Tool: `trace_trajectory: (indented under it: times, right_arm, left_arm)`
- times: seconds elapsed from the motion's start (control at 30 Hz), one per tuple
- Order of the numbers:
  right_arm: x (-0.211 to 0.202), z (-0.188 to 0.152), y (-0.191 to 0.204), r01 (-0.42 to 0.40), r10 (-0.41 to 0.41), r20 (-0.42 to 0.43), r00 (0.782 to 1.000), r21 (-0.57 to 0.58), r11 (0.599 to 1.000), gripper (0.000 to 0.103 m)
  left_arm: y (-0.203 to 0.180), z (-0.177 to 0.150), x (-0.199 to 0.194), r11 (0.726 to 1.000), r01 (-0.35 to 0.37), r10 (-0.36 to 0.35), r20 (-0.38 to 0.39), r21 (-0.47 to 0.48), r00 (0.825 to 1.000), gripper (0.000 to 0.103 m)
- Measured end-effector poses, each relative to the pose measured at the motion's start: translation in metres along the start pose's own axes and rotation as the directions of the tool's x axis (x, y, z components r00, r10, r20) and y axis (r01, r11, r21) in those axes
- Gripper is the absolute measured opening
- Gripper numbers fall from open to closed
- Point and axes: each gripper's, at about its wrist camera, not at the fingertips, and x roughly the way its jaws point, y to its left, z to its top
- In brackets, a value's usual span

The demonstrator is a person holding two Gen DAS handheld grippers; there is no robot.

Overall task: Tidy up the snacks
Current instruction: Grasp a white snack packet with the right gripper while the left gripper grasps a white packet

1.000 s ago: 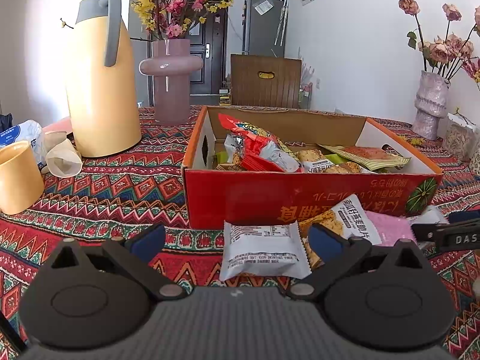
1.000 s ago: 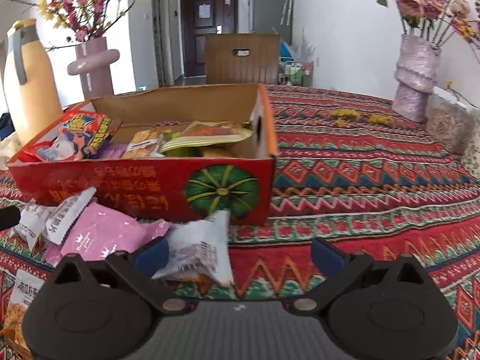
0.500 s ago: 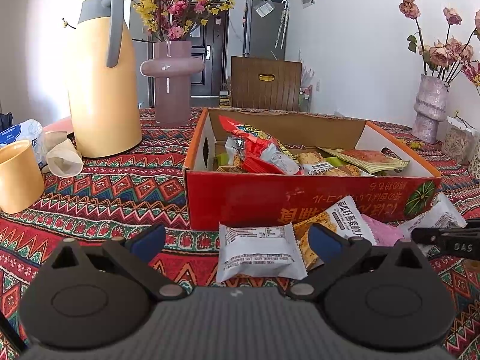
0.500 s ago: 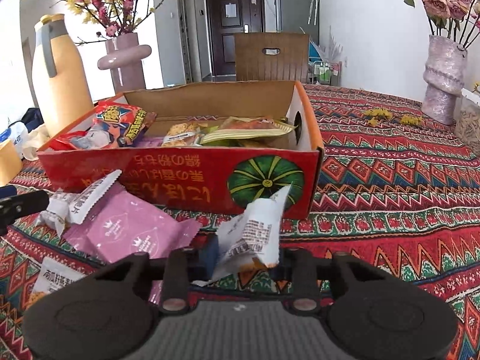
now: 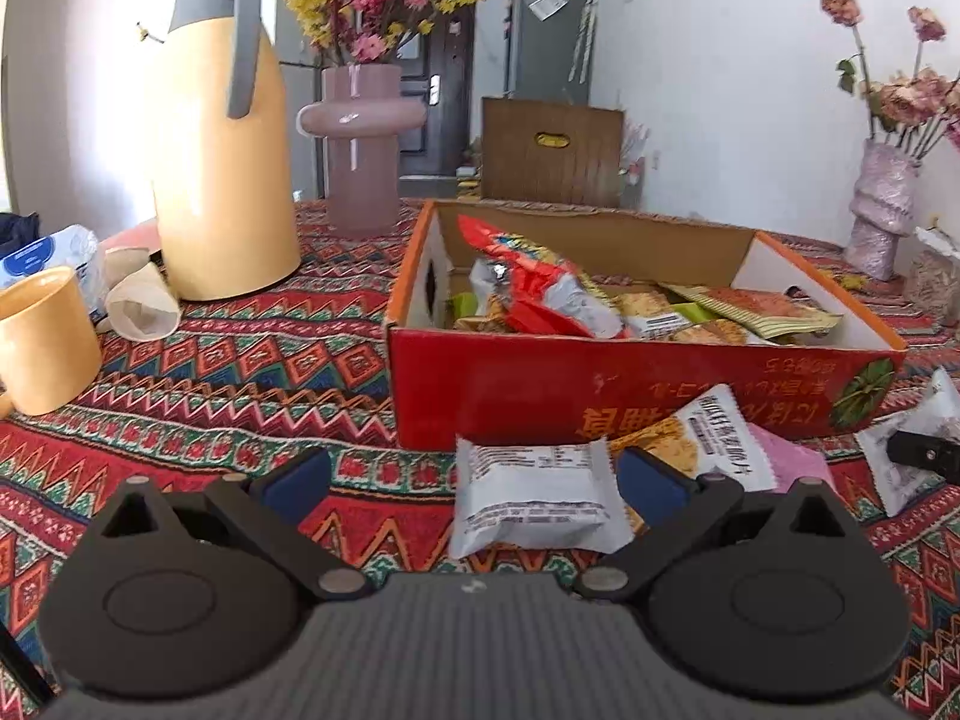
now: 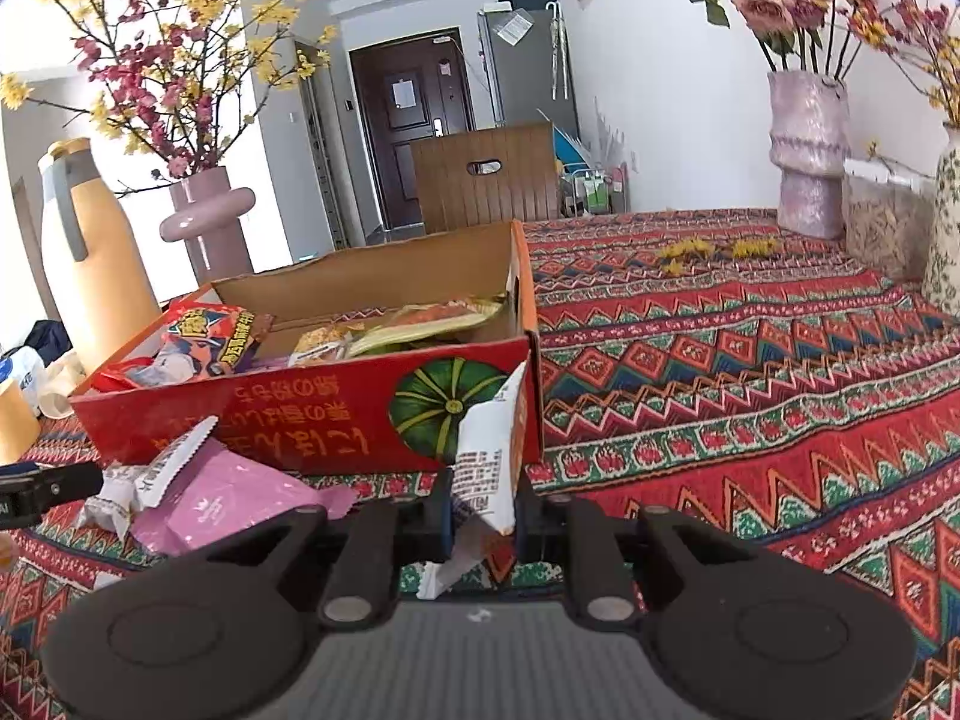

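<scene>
Red zigzag cloth (image 6: pixel 750 372) covers the table, yellow jug (image 5: pixel 219 138) and mug (image 5: pixel 42 339) left of the snack box (image 5: pixel 600 384), right gripper (image 6: pixel 483 510) pinching a white packet (image 6: pixel 489 456), left gripper (image 5: pixel 471 471) spread beside another white wrapper (image 5: pixel 534 495).

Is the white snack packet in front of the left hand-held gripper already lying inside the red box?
No, the white snack packet lies on the tablecloth outside the red box, before its front wall.

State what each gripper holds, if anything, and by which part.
The right gripper pinches a white snack packet by its lower end. The left gripper holds nothing; another white packet lies between its open fingers.
</scene>
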Motion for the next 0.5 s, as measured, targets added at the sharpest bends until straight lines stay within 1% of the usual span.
trace_trajectory:
  times: [0.17,0.27,0.47,0.5]
  right_arm:
    - [0.002,-0.003,-0.004,-0.02,0.02,-0.002,1.0,0.024,1.0,0.017]
    - [0.001,-0.004,-0.005,-0.032,0.032,0.0,1.0,0.033,0.999,0.017]
    - [-0.003,-0.006,-0.008,-0.055,0.054,0.014,0.998,0.044,0.998,0.017]
    - [-0.004,-0.006,-0.008,-0.059,0.059,0.016,0.998,0.045,0.997,0.017]
  left_arm:
    - [-0.007,0.01,0.005,1.0,-0.014,0.015,-0.061,0.021,0.998,0.103]
    - [-0.016,0.016,0.012,0.999,-0.033,0.036,-0.093,0.037,0.995,0.103]
    - [-0.025,0.019,0.035,0.996,-0.079,0.083,-0.16,0.032,0.984,0.103]
    - [-0.026,0.018,0.037,0.996,-0.086,0.091,-0.162,0.034,0.983,0.101]
